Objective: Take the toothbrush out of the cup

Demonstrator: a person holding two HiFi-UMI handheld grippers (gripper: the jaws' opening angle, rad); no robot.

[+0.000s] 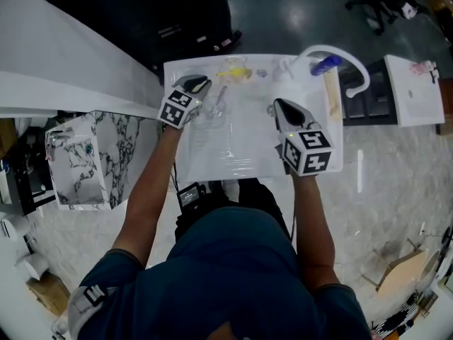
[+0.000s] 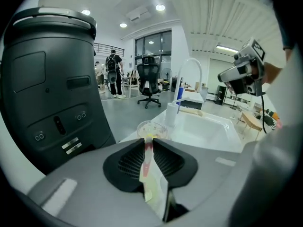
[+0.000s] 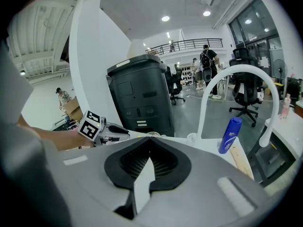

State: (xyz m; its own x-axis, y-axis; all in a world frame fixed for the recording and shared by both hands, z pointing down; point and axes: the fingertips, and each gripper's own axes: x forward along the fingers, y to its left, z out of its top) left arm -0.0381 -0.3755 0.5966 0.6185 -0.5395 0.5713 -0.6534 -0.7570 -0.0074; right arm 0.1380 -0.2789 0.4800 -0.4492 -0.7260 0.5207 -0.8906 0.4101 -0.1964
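The left gripper (image 2: 149, 144) sits at the lower centre of its own view with its jaws narrowed onto the toothbrush (image 2: 147, 167). The pale handle with a red stripe runs up between the pads. Its far end reaches the clear cup (image 2: 152, 128) just beyond the jaw tips, on the edge of the white sink (image 1: 241, 151). In the head view, the right gripper (image 1: 277, 108) hovers over the sink at centre right, jaws together and holding nothing. A blue bottle (image 3: 229, 135) stands beside the white faucet (image 3: 239, 72) at right.

Pale toothbrush (image 2: 148, 157) in clear cup (image 2: 152, 128)
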